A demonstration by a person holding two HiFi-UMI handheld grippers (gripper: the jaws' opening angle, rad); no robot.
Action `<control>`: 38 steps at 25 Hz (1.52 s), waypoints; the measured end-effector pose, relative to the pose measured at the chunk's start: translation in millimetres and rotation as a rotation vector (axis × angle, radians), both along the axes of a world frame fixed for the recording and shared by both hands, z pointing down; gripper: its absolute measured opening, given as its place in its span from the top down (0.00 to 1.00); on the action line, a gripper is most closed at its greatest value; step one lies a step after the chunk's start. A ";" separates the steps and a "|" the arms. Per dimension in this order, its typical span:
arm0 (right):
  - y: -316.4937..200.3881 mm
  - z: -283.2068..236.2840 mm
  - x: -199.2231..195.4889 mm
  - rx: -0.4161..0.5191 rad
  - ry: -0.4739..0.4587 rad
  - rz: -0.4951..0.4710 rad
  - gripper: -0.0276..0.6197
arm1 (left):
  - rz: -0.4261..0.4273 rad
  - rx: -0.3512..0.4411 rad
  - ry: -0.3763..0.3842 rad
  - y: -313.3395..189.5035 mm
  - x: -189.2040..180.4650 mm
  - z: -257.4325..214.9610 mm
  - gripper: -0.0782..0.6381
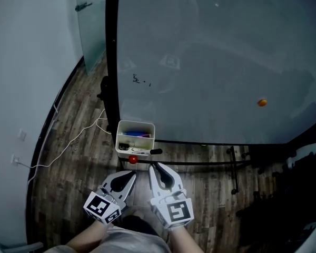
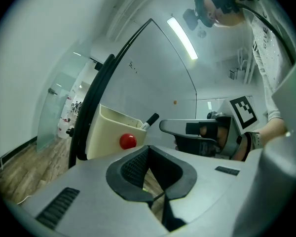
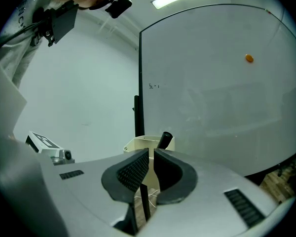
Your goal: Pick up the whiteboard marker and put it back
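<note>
Head view: the whiteboard marker (image 1: 155, 152) leans out of the cream holder's (image 1: 136, 122) right corner, black end pointing right, just ahead of the right claw (image 1: 153, 166), the nearer one. Right claw and left claw (image 1: 131, 174) are both closed and empty.

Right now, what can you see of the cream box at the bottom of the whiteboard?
The cream box looks like plastic, rectangular and open-topped. It sits at the whiteboard's lower edge beside the black post. A red ball sits at its front wall, a black marker pokes out of one corner, and blue things lie inside.
</note>
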State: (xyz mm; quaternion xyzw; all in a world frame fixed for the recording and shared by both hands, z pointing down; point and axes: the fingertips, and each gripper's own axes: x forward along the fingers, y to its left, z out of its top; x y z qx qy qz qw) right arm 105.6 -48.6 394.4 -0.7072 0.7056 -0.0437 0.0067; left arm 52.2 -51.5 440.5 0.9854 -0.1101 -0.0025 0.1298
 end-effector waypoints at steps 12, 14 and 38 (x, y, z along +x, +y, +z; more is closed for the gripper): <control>-17.7 2.2 22.0 -0.016 -0.040 -0.037 0.79 | 0.005 0.008 0.003 3.7 15.5 4.1 0.87; -21.8 0.8 24.3 -0.010 -0.041 -0.037 0.78 | 0.022 0.012 0.004 5.4 21.7 4.2 0.87; -36.2 -4.0 18.3 0.001 -0.033 -0.136 0.80 | 0.182 -0.032 -0.010 12.1 55.0 6.4 0.87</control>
